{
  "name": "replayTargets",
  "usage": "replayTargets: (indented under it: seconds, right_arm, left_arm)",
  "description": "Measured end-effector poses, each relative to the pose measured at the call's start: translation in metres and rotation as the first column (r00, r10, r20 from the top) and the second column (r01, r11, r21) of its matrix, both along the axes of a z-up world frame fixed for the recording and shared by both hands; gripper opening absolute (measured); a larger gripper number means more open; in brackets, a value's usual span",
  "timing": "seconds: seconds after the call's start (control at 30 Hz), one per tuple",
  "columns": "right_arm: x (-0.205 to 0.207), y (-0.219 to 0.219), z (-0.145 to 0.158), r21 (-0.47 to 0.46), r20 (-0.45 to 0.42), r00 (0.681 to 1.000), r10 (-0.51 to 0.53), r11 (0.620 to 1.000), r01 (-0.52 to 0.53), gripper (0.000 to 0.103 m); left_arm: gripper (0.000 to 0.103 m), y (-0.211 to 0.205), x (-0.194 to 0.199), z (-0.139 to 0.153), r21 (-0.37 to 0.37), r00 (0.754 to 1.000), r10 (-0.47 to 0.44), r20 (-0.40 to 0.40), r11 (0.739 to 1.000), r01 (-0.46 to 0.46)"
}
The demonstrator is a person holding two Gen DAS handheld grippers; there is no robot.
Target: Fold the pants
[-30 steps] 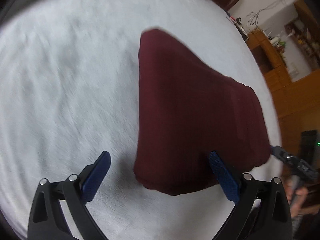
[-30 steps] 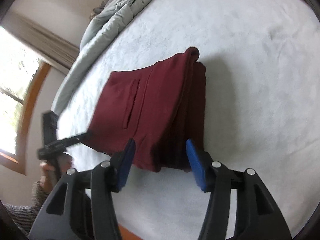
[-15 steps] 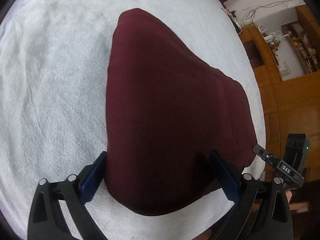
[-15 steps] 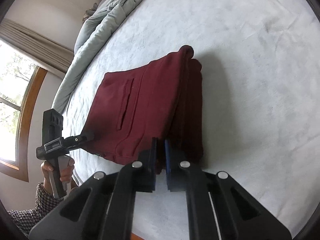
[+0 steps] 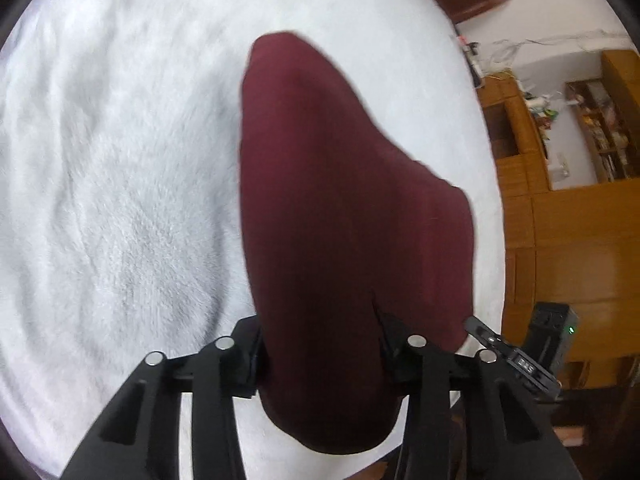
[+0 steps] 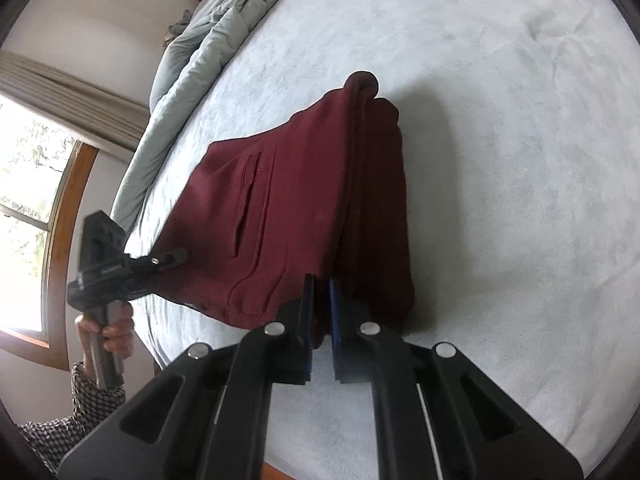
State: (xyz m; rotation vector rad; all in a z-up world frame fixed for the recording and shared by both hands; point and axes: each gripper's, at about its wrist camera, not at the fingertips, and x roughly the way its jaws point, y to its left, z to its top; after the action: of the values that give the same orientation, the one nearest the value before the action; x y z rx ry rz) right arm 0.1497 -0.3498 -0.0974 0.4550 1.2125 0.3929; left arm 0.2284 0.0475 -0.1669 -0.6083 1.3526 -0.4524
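Pants (image 6: 296, 216): maroon, folded into a thick stack, lying on white plush bedspread (image 6: 500, 140). No brand or label legible on fabric; small white lettering on the other gripper's body in left view, too blurred to read.

Left gripper (image 5: 320, 344): fingers (image 5: 248, 352) part closed, pressing both sides of a raised bunch of cloth at near end of stack. Cloth fills the gap completely and bulges below the finger line. Rest of stack extends away from fingers, tapering to a rounded far corner.

Right gripper (image 6: 320, 308): blue pads (image 6: 335, 312) nearly together, pinching near corner edge of upper layers, a thin strip of cloth between. Lower layers lie just right of pads, flat on bedspread.

Material: soft knit, matte, smooth. Slit pocket (image 6: 248, 208) with stitched seam on top face. Layered edges visible along right side of stack, rolled end at far corner.

Surroundings: grey quilt (image 6: 200, 64) bunched at far edge of bed; wooden cabinets (image 5: 560, 216); arched window (image 6: 28, 208).
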Motion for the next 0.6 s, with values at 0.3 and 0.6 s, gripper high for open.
replayTargets:
  seconds: [0.3,0.6]
  right_arm:
    - [0.002,0.003,-0.014,-0.01,-0.028,1.0,-0.001,1.0,0.001,0.007]
    - [-0.005,0.001,0.016,-0.059,0.026,0.999,-0.026,0.998,0.028,0.005]
  left_arm:
    - [0.086,-0.027,-0.006,-0.024,0.275,0.994,-0.07,0.081,0.96,0.045]
    - [0.099,-0.06,-0.007,0.009,0.306,0.987,-0.107,0.122,0.95,0.065]
